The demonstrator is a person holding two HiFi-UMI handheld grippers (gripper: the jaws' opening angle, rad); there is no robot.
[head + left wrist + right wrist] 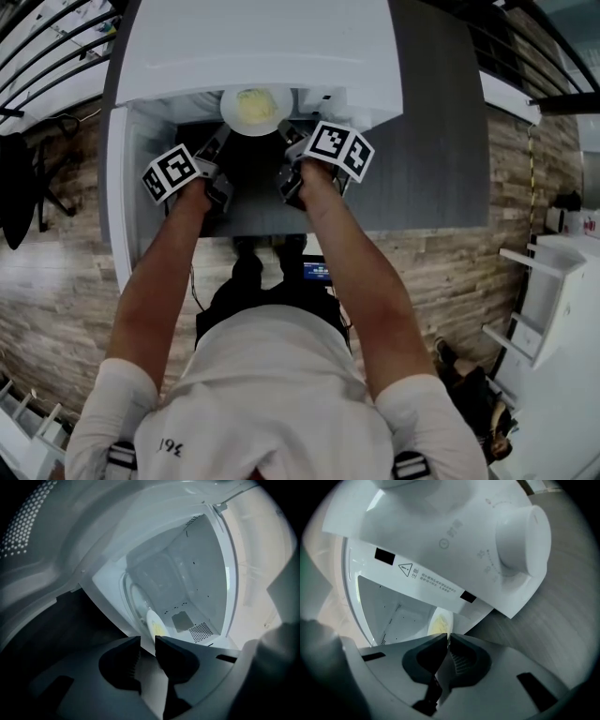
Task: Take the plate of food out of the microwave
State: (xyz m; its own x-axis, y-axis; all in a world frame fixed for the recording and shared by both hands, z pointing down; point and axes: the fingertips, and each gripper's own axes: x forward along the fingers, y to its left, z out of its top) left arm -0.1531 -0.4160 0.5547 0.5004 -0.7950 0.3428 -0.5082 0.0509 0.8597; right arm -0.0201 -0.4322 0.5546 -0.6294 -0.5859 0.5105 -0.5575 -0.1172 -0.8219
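Note:
A white plate of yellow food sits at the mouth of the white microwave. My right gripper is at the plate's right rim. In the right gripper view its jaws are almost together, with the rim of the plate pinched between the tips. My left gripper is at the plate's left side. In the left gripper view its jaws stand apart, with the plate just beyond the tips, edge-on and not pressed.
The microwave door hangs open to the left of my left arm. The control panel with a big round dial is right of the opening. A glass turntable lies inside the cavity. The microwave stands on a dark grey counter.

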